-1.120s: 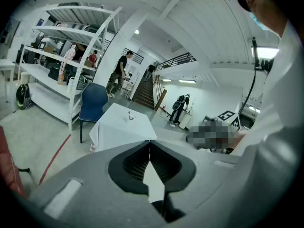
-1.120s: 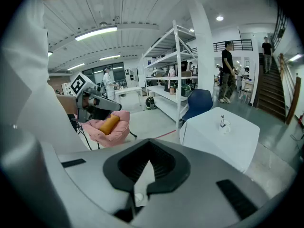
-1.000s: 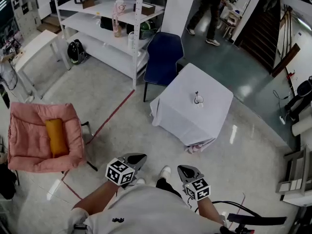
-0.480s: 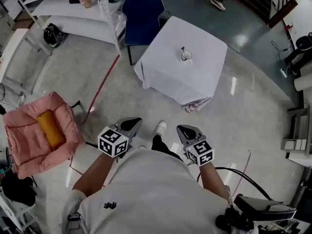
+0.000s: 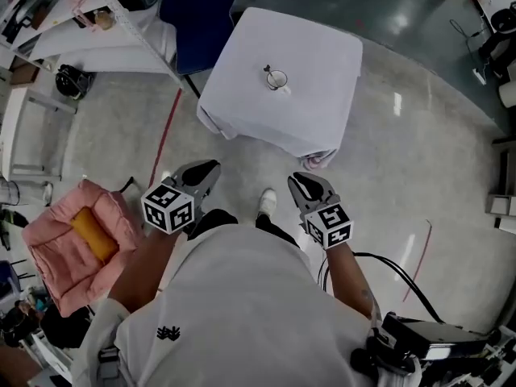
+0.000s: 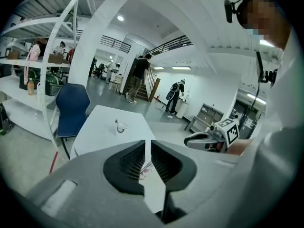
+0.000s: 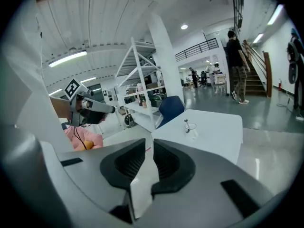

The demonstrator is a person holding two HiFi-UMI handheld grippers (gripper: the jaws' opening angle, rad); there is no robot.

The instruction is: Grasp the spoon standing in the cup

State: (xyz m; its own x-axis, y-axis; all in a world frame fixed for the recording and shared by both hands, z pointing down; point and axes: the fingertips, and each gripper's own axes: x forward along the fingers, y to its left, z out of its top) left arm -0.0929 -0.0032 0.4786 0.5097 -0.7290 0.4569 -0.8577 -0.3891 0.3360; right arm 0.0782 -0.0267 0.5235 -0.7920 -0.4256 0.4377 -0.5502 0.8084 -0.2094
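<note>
A small clear cup (image 5: 276,79) with a thin spoon (image 5: 268,71) standing in it sits on a white-clothed table (image 5: 314,103), far ahead of both grippers. The cup (image 6: 121,127) looks tiny in the left gripper view, and the same cup (image 7: 191,127) shows in the right gripper view. My left gripper (image 5: 211,168) is held low at the left, its jaws close together, just starting to open, nothing between them. My right gripper (image 5: 297,180) hangs level with it at the right, jaws together and empty.
A blue chair (image 5: 197,10) stands behind the table's left corner, white shelving (image 5: 72,14) beyond it. A pink armchair with an orange cushion (image 5: 68,244) is at my left. A red tape line (image 5: 165,131) runs along the floor. A black cable (image 5: 411,289) trails at my right.
The person has walked toward the table, so the table and cup sit nearer and lower in the head view. Both grippers stay held in front of the body.
</note>
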